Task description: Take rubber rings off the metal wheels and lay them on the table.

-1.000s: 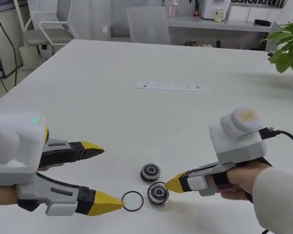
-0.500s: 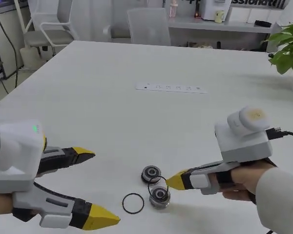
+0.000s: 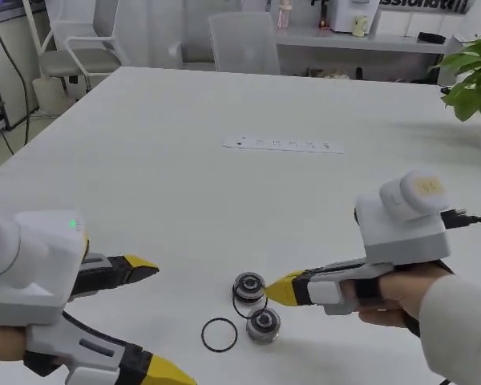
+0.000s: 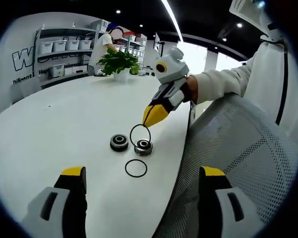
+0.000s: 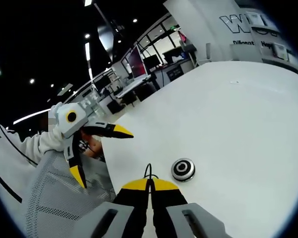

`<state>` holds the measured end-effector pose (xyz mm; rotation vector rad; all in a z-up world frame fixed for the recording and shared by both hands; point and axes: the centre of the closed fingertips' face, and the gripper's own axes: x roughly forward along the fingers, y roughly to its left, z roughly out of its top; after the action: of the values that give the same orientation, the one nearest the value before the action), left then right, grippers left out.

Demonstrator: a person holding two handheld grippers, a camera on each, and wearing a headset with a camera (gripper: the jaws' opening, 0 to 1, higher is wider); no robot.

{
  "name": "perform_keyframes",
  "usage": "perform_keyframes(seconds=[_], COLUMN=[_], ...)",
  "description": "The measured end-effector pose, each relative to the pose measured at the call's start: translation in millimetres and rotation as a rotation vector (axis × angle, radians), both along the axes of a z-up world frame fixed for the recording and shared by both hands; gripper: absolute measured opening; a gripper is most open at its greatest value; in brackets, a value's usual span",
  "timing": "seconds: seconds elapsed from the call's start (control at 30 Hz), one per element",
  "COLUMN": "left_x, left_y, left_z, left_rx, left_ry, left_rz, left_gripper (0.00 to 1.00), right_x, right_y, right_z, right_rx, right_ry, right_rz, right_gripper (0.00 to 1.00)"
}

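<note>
Near the front edge of the white surface (image 3: 224, 200): right claw (image 3: 274, 290) has its tips pressed together, pinching a thin black rubber ring (image 4: 130, 135) by its top edge. The ring hangs down from the tips, between and partly across two metal wheels, with the far wheel (image 3: 248, 286) just beside the tips and the near wheel (image 3: 264, 322) just below them. A second ring (image 3: 203, 334) lies flat on the surface, just left of the near wheel and free of both claws. The left claw (image 3: 170, 322) is spread wide with nothing between its tips, off to the left of the loose ring and apart from it. Left gripper view gives what the head view does not. There the held ring stands upright above the near wheel, its lower edge at the wheel's top; contact or gap, cannot tell. Right gripper view: the ring reads as a thin black sliver rising from the closed tips, with one wheel just to their right and the left claw beyond, tips apart. Head view adds a power strip (image 3: 282, 144) mid-surface, well apart from the parts.
</note>
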<state>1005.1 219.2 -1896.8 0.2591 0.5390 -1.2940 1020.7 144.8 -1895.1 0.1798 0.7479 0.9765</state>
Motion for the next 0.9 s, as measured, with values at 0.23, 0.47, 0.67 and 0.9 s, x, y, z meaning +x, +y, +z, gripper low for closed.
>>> perform_keyframes(seconds=[0.23,0.47,0.67,0.9], left_x=[-1.8,-3.6,-4.6,-5.6], left_y=[0.6,1.0,1.3,1.8], left_z=[-2.7,-5.2,-5.8,-7.5], left_rx=[0.012,0.022,0.025,0.032], left_ry=[0.011,0.023,0.030,0.038], left_rz=[-0.004,-0.007,-0.008,-0.010], left_gripper=[0.91,0.89,0.88,0.87], right_x=[-4.0,-9.9,-14.4,-21.5], right_y=[13.1,25.0,33.3,41.1], right_z=[-0.9,-7.3,-12.3,-28.6], right_rx=[0.008,-0.005,-0.006,-0.055], right_ry=[-0.030,-0.051,-0.066,-0.056], right_rz=[0.061,0.108,0.133,0.169], right_gripper=[0.00,0.00,0.00,0.00])
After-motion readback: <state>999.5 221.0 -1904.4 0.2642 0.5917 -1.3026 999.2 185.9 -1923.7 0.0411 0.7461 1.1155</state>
